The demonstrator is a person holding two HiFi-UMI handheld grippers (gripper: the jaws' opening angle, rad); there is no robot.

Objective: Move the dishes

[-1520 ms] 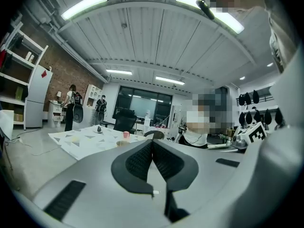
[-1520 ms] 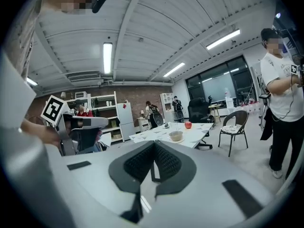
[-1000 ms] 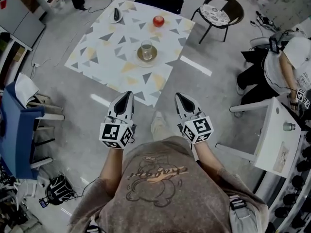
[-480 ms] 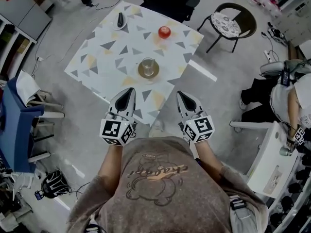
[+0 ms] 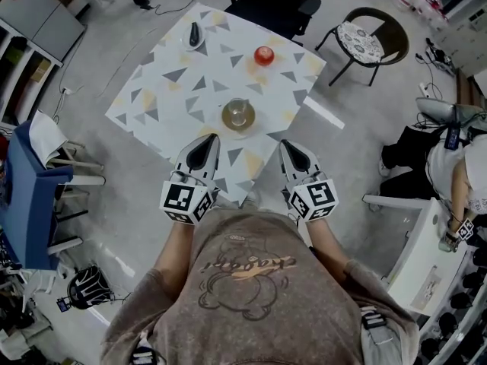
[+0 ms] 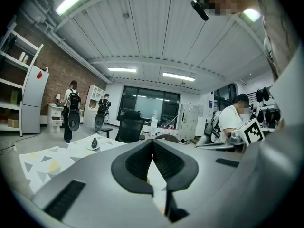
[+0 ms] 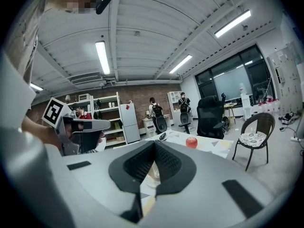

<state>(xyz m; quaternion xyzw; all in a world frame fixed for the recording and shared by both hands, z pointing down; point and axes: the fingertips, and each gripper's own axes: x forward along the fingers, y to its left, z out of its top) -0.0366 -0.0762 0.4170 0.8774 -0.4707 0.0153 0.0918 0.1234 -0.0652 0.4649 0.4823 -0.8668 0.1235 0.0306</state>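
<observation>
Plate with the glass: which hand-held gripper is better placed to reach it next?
Left, probably, by a small margin. In the head view the left hand-held gripper sits nearer the plate than the right hand-held gripper. Both are shut and empty; either must open first.

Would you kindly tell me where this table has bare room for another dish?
The widest bare patch is the left side of the triangle-patterned white tablecloth, between the small white dish with a dark object and the near-left edge. A narrower gap lies between the red apple and the clear glass on a brown saucer. Nowhere is really crowded.
</observation>
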